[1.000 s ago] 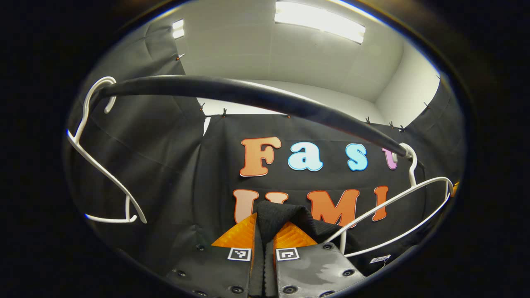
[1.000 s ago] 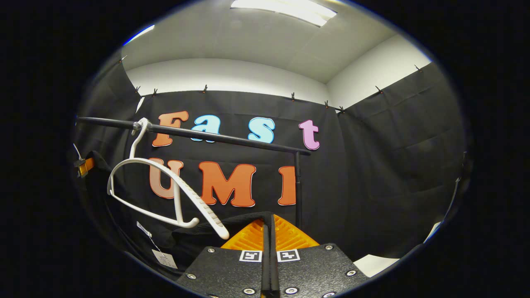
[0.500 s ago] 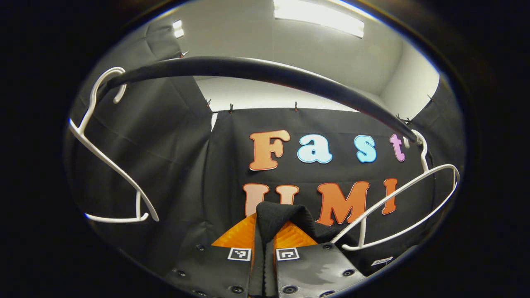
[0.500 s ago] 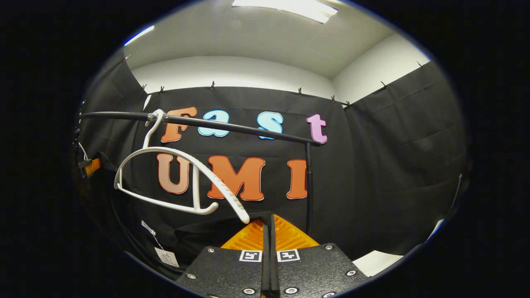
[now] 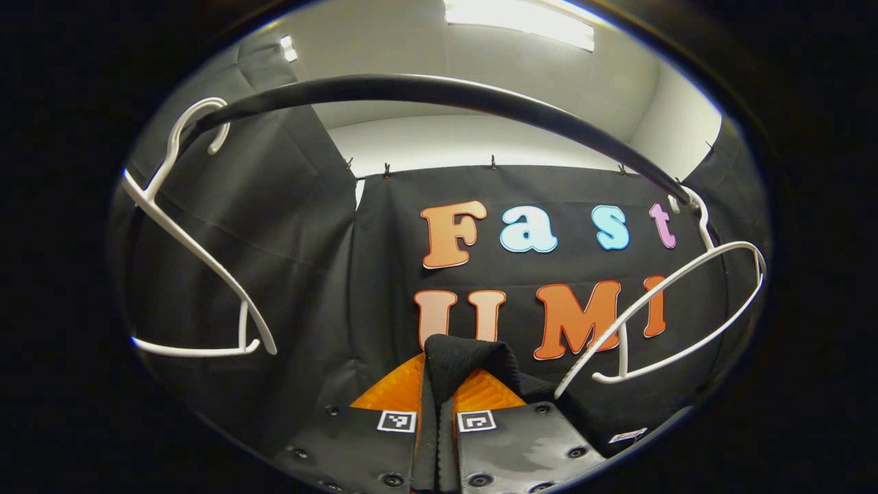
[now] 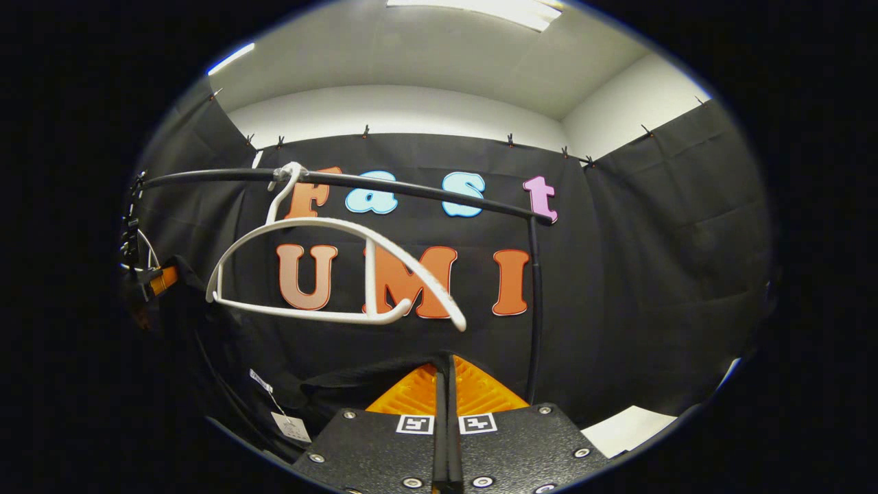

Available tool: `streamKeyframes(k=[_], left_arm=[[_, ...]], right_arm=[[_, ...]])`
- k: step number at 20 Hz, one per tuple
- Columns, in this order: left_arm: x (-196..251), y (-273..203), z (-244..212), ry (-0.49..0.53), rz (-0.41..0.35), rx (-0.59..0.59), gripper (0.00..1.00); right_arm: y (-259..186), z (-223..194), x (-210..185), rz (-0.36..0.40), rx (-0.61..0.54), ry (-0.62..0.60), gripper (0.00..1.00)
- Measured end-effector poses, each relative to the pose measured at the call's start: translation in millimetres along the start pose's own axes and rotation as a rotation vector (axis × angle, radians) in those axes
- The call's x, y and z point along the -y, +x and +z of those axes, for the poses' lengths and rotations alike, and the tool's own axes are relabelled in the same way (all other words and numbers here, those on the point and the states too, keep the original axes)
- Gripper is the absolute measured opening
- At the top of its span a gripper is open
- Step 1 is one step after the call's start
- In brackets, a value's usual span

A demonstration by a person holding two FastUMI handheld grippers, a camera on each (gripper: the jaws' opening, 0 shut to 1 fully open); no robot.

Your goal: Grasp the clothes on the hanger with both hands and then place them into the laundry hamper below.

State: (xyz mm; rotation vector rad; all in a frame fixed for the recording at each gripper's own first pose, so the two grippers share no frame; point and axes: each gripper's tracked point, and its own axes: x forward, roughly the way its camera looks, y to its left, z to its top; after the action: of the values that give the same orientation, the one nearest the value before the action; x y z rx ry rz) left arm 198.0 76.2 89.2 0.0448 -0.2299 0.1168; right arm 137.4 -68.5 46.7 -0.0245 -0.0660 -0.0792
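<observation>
- Both the left gripper [image 5: 437, 384] and right gripper [image 6: 446, 384] are clamped on the black garment [image 5: 466, 357]
- Garment looks clear of the white hanger [image 6: 329, 274] above the fingers
- Hamper drop remains

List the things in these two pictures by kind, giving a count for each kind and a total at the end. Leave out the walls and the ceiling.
White hangers: 2, one at the rail's far end, one near the garment.
Black rails: 1.
Black garments: 1, pinched by both grippers.
Grippers: 2, left gripper, right gripper.
Total: 6.
</observation>
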Motion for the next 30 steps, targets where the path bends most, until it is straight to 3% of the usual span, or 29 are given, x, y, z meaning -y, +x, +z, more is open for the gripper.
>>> streamKeyframes(k=[6,13,23,30], left_arm=[[-4,-27,-15,0.004,-0.01,-0.048,0.08],[-2,-67,-72,0.022,-0.034,-0.193,0.11],[4,-143,-220,0.096,-0.095,-0.509,0.08],[8,-205,-331,0.155,-0.145,-0.758,0.08]], right_arm=[[-14,-36,-26,0.039,-0.067,0.032,0.0],[-35,-101,-85,0.148,-0.195,0.045,0.0],[-72,-259,-147,0.276,-0.508,0.034,0.0],[-109,-378,-160,0.303,-0.76,-0.008,0.0]])
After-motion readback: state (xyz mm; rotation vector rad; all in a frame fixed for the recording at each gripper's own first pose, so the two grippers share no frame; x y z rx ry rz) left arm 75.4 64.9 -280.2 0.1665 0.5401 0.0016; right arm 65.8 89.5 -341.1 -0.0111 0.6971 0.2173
